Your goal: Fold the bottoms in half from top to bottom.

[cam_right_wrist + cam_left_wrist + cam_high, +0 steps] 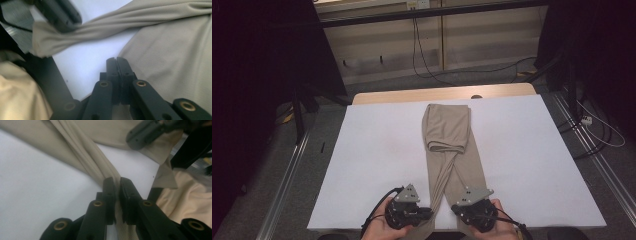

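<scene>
Cloth: a long tan cloth [447,145] lies down the middle of the white table [377,150], its far end folded back on itself.
Left gripper [428,212]: at the near edge, pinching a bunched strip of the cloth tight.
Right gripper [455,208]: just beside it, jaws pressed together on the cloth's near edge.
Hands: one hand [379,227] holds each gripper.

A white table top [377,150] stands on grey carpet [287,200], its wooden far edge [412,95] bare. Beyond it runs a pale wall panel [377,45] with black cables [422,60] trailing down. Dark curtains [257,60] flank both sides; metal rails [287,170] line the floor.
</scene>
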### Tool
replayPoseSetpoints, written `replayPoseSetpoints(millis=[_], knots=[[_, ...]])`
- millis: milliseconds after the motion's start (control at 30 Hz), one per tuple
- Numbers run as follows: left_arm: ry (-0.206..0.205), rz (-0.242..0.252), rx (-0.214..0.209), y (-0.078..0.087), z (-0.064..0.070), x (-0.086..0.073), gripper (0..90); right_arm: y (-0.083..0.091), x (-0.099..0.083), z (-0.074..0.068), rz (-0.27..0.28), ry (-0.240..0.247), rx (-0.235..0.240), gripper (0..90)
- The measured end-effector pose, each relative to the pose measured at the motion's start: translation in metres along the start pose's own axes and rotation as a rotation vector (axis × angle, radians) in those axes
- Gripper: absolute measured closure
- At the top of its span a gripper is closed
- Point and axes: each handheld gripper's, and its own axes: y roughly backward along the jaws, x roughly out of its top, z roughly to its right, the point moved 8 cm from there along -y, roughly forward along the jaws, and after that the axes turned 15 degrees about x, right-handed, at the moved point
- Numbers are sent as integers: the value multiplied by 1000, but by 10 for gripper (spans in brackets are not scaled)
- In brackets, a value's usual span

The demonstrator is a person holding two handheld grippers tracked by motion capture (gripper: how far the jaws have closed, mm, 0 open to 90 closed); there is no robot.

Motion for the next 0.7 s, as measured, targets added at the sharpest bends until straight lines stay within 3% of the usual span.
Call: replayPoseSetpoints(millis=[133,233,300,367,467,533,700], knots=[[19,-3,-8,3,-1,1,898,-7,6,-8,-2,8,40,900],[68,21,-40,9,-5,5,900,-14,17,-12,38,-24,103,900],[86,32,-55,12,-6,6,900,-17,23,-14,62,-48,156,898],[90,49,-66,15,-5,9,900,-20,23,-18,58,-40,205,888],[91,63,-79,17,0,15,900,-17,19,-14,45,-32,166,787],[87,76,-101,18,5,20,900,-6,17,-6,69,-47,153,736],[70,101,-135,12,20,43,900,23,12,26,125,-99,47,712]])
